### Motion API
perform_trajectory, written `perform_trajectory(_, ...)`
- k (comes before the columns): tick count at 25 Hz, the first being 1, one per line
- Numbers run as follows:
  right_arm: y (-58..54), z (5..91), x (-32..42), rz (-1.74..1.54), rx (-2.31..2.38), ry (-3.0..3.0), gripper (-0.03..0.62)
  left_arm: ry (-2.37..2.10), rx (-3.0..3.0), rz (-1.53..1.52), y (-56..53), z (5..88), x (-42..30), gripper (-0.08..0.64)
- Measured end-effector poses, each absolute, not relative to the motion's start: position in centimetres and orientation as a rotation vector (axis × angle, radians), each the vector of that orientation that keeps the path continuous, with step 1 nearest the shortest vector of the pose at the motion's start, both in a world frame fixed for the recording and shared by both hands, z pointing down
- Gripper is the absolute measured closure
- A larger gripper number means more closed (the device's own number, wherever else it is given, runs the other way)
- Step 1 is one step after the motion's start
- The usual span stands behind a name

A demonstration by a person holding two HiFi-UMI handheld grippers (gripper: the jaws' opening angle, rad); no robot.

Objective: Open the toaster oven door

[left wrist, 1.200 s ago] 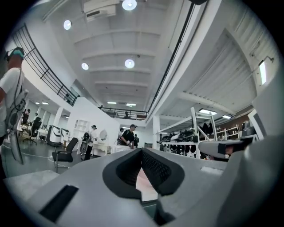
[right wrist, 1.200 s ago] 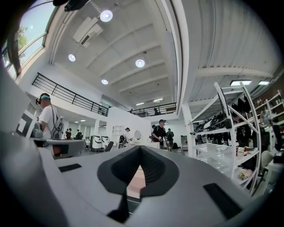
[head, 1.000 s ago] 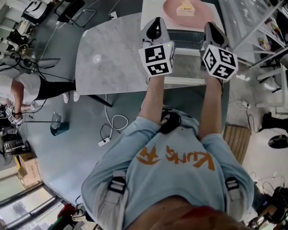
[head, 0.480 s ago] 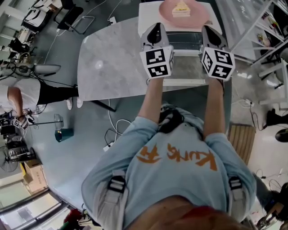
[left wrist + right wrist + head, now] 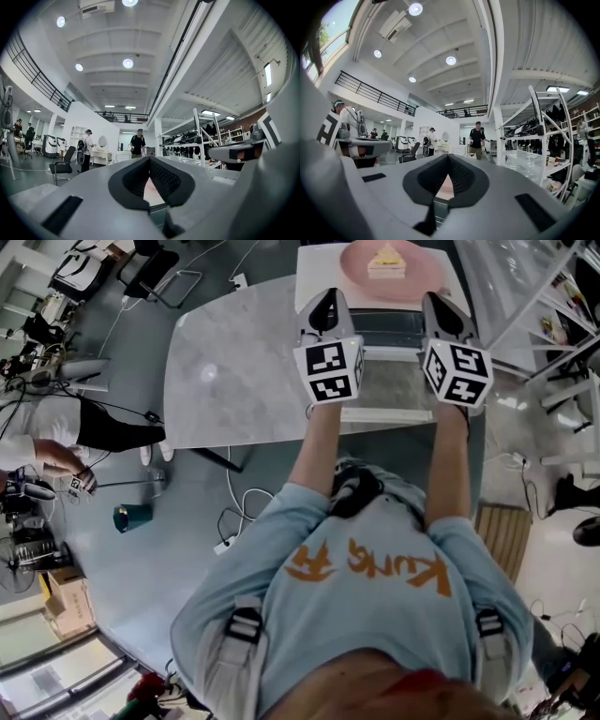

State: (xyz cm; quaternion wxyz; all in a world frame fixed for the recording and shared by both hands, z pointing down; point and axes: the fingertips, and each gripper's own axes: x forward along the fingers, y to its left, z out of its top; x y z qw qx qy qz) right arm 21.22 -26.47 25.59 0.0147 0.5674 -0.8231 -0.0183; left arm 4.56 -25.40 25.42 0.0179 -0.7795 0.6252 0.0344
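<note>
"Headcount, near to far?"

"Two grabbers up front: left hand-held gripper [image 5: 324,298] and right hand-held gripper [image 5: 441,298]. They're side by side over one marble bench [image 5: 234,362], both with jaws pinched together and nothing in them. Past them there's one toaster oven [image 5: 314,270], with one pink plate [image 5: 356,268] on top and one cake slice [image 5: 386,259] on that."

"Which way's the oven pointing?"

"Its dark door [image 5: 389,329] faces the person, and the long axis runs left-right. It sits on the bench's far side, just beyond both gripper tips."
</note>
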Motion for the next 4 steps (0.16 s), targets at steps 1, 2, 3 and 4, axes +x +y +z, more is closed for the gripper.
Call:
perform_trajectory(1,-26.55,25.58,21.24,-0.062,1.767,-2.564,0.594,1.944,-2.422,0.106,-25.46,25.45,4.52,0.558)
perform_trajectory(2,-26.69,25.58,21.27,-0.068,1.770,-2.566,0.594,1.945,-2.422,0.105,-25.55,25.46,4.47,0.557)
perform_trajectory(3,-26.83,25.57,21.29,-0.073,1.772,-2.569,0.594,1.946,-2.422,0.104,-25.66,25.49,4.41,0.558)
perform_trajectory(4,-26.98,25.56,21.30,-0.078,1.773,-2.571,0.594,1.947,-2.422,0.103,-25.77,25.52,4.35,0.558)
